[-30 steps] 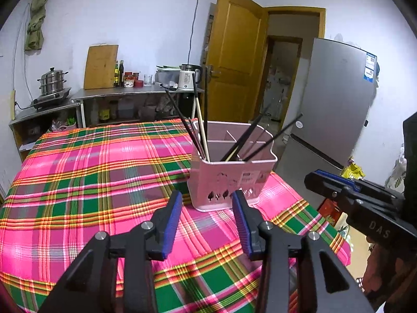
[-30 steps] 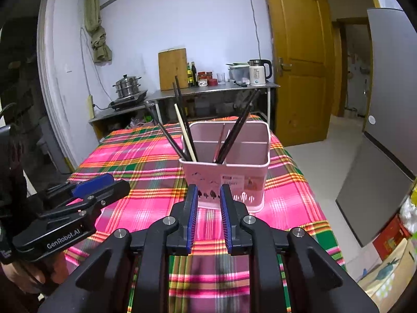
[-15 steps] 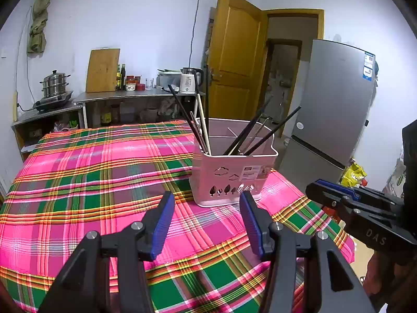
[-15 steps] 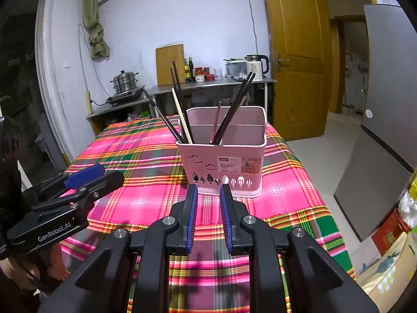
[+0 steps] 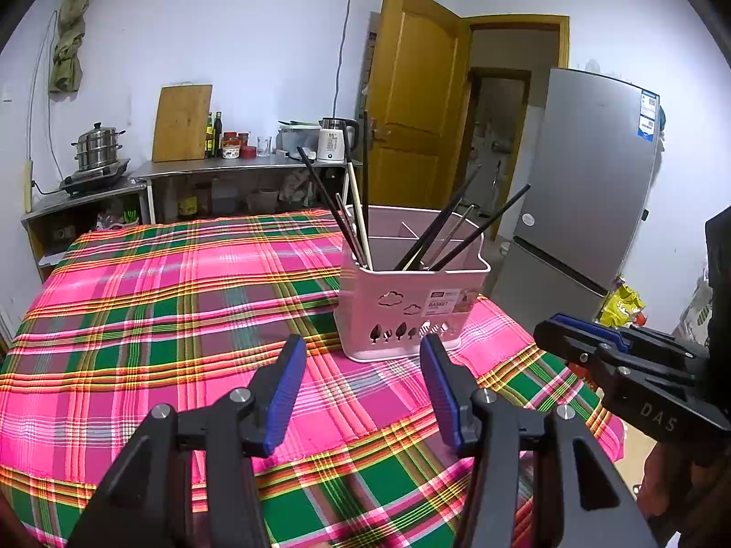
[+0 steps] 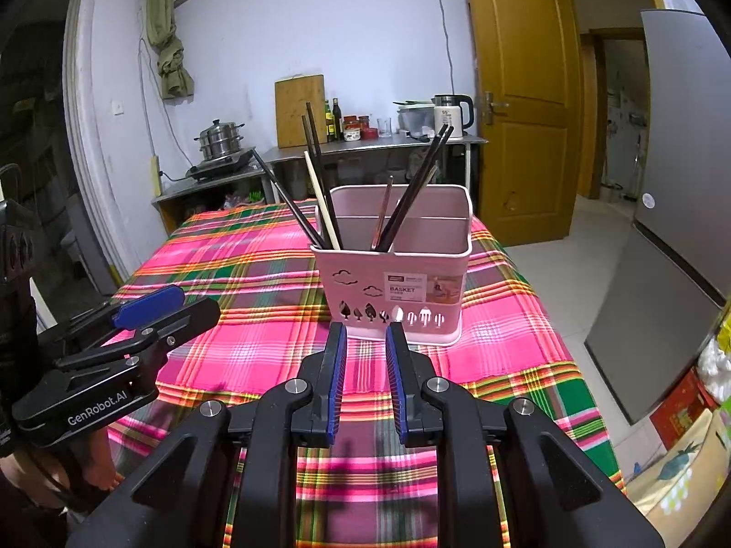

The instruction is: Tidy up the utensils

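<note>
A pink utensil basket (image 5: pixel 411 306) (image 6: pixel 393 283) stands upright on the plaid-covered table (image 5: pixel 160 319) (image 6: pixel 256 342). Several dark chopsticks (image 5: pixel 457 237) (image 6: pixel 413 182) and a pale one (image 5: pixel 358 214) (image 6: pixel 322 201) lean out of its front compartments. My left gripper (image 5: pixel 363 351) hovers just short of the basket, open, with nothing between its blue pads. My right gripper (image 6: pixel 365 333) is also just in front of the basket, its jaws a narrow gap apart and empty. Each view shows the other gripper at its side: the right gripper (image 5: pixel 548 329) and the left gripper (image 6: pixel 182 308).
A steel counter (image 5: pixel 219 166) along the back wall carries a steamer pot (image 5: pixel 98 153), a cutting board (image 5: pixel 182 121), bottles and a kettle (image 5: pixel 331 139). An open wooden door (image 5: pixel 411 91) and a grey fridge (image 5: pixel 589 182) stand to the right, beyond the table's edge.
The left gripper's jaws stand wider apart than a second ago. The basket looks slightly farther off in both views. The right gripper's gap is the same.
</note>
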`<state>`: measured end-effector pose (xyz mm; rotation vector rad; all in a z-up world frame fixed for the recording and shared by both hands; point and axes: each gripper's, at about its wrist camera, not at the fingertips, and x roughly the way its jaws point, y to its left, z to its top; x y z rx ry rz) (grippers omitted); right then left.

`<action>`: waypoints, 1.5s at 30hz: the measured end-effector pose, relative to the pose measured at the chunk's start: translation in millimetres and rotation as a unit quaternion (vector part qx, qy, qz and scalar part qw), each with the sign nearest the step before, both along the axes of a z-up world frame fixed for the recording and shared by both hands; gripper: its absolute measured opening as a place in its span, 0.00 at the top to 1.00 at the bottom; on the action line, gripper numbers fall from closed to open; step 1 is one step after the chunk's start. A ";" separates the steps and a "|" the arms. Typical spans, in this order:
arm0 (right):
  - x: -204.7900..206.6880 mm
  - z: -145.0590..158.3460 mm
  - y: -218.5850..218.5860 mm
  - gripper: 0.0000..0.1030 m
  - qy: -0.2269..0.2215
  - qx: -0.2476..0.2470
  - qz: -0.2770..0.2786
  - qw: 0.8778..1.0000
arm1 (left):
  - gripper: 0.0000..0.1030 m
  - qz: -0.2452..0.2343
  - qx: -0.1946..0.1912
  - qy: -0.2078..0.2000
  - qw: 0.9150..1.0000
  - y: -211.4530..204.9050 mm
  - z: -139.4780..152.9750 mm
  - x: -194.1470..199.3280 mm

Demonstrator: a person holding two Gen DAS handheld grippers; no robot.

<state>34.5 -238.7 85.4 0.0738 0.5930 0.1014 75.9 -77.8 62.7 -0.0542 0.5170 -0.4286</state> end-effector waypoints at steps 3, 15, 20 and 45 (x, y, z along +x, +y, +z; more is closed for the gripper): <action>0.3 0.1 -0.8 0.82 0.000 0.000 0.000 1.000 | 0.48 0.000 0.000 -0.001 1.000 -1.1 -0.1 -0.2; -0.2 0.2 0.1 0.82 0.001 -0.004 0.000 1.000 | 0.48 0.001 0.004 -0.001 1.000 -2.6 -0.8 -1.2; 0.6 0.0 -0.1 0.82 0.002 -0.004 0.001 1.000 | 0.48 0.002 0.004 0.000 1.000 -0.7 -1.1 -1.4; 2.1 -1.1 -1.4 0.82 0.004 -0.006 0.002 1.000 | 0.48 -0.001 0.021 -0.005 1.000 -3.7 -0.5 -5.2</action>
